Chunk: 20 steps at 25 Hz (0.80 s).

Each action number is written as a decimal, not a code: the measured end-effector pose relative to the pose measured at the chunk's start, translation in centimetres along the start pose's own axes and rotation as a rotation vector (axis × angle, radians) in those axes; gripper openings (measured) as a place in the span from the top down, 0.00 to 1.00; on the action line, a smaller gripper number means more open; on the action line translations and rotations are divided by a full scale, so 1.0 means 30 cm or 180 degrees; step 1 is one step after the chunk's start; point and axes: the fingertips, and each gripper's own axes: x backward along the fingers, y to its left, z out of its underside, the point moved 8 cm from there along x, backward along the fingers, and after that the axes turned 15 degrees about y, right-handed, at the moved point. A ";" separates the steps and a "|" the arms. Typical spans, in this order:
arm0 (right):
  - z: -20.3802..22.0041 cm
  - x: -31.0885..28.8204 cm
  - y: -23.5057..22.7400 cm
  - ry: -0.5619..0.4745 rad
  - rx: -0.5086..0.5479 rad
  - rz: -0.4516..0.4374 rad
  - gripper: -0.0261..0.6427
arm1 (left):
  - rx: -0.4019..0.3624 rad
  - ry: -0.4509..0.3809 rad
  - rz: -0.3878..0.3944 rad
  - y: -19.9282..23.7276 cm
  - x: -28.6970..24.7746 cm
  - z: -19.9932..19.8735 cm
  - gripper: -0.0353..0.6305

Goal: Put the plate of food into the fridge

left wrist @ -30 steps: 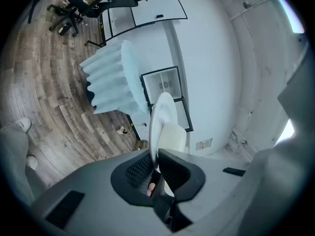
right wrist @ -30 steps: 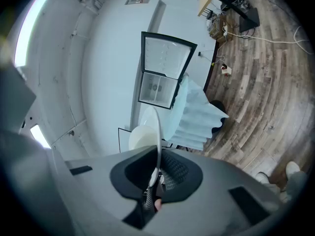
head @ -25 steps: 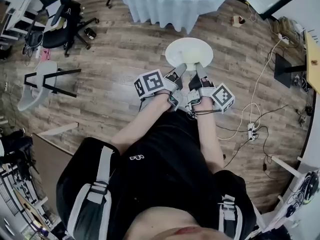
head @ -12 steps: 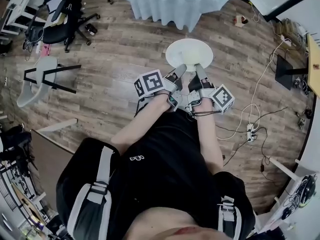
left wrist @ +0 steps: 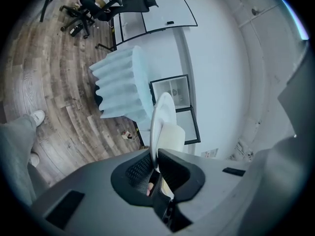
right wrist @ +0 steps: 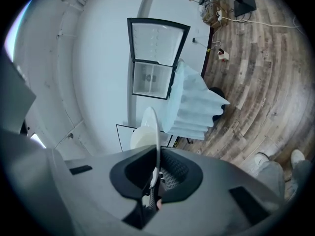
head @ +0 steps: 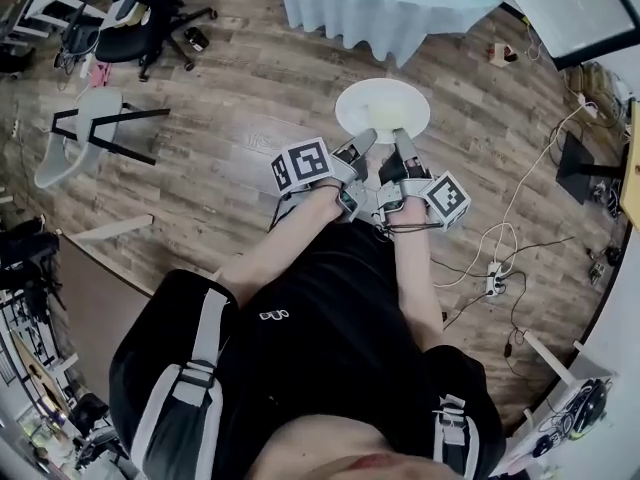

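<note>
The plate (head: 382, 108), with a pale block of food (head: 386, 120) on it, is carried level above the floor (head: 230, 118) — well apart from the fridge (right wrist: 156, 58). The left hand-held gripper (head: 364, 144) and right hand-held gripper (head: 401, 140) each clench its near rim. With both grips on one edge, a tilt or a slackened jaw could well tip the plate — spilling the food short of the fridge.

Both forearms stretched forward side by side, left gripper (head: 360, 146) and right gripper (head: 402, 146) close together, each clamped on the plate (head: 383, 100) rim
</note>
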 end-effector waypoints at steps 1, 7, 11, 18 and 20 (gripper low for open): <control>-0.004 -0.017 0.005 -0.0002 -0.0001 -0.0021 0.92 | -0.0018 -0.0003 0.0005 -0.001 0.000 -0.019 0.90; -0.034 -0.109 -0.010 0.0073 0.0082 0.0135 0.92 | 0.0088 -0.0005 0.0003 0.029 0.006 -0.111 0.90; -0.086 -0.211 0.001 0.0000 0.0027 0.0110 0.92 | 0.0081 0.0070 0.0010 0.033 -0.024 -0.229 0.90; -0.194 -0.422 0.013 -0.0205 -0.0054 0.0248 0.92 | 0.0131 0.0277 -0.0030 0.041 -0.081 -0.494 0.90; -0.213 -0.466 0.019 -0.0285 -0.0086 0.0268 0.92 | 0.0137 0.0360 -0.0041 0.040 -0.094 -0.553 0.90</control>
